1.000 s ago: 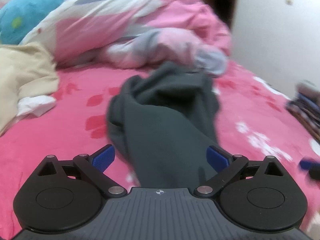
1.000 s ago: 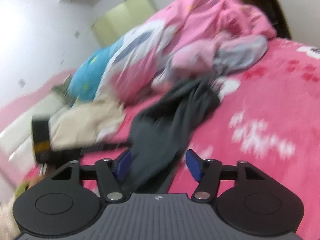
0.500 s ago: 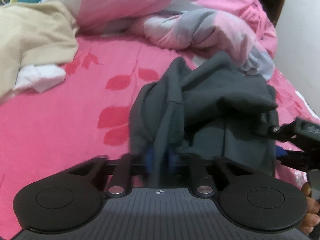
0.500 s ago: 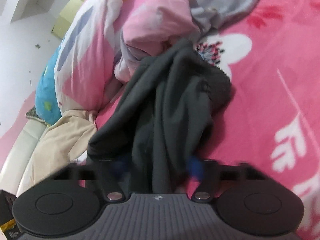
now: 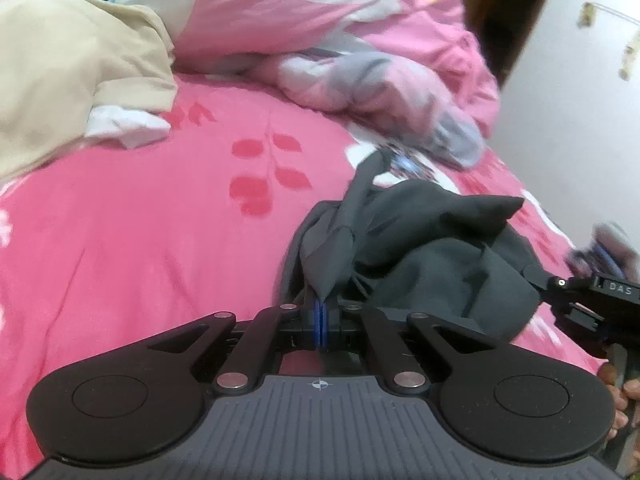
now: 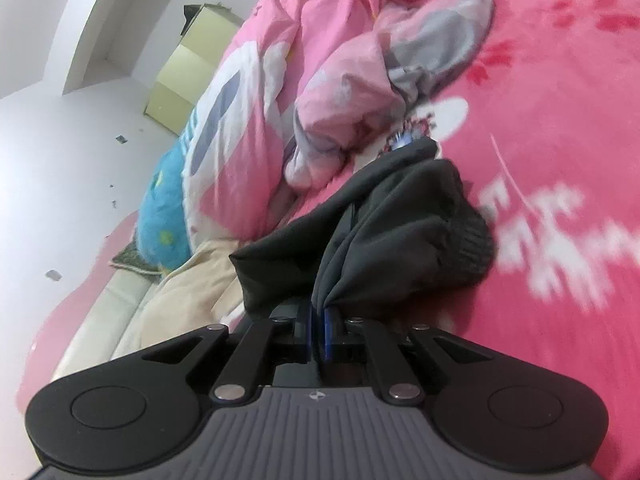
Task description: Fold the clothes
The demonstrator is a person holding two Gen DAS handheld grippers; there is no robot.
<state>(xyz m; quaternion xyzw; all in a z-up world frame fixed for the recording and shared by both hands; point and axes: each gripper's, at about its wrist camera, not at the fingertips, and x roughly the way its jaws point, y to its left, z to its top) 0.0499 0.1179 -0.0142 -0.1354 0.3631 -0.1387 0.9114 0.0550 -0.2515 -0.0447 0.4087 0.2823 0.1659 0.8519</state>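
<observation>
A dark grey garment [image 5: 432, 248] lies bunched on the pink bed. My left gripper [image 5: 321, 324] is shut on a fold of its near left edge. In the right wrist view my right gripper [image 6: 318, 332] is shut on another fold of the same garment [image 6: 384, 232], which hangs bunched from the jaws above the bed. The right gripper's body also shows at the right edge of the left wrist view [image 5: 592, 300], with the grey cloth stretched between the two grippers.
The pink floral bedsheet [image 5: 140, 248] spreads under everything. A beige garment [image 5: 72, 80] with white cloth [image 5: 124, 128] lies at the left. A pink and white quilt [image 5: 320, 40] is heaped at the back, with a blue pillow [image 6: 164, 216] and a white wall [image 5: 572, 120] at the right.
Both grippers went from open around the grey garment to shut on its folds. The garment has been lifted and drawn toward me, and the grippers have moved apart.
</observation>
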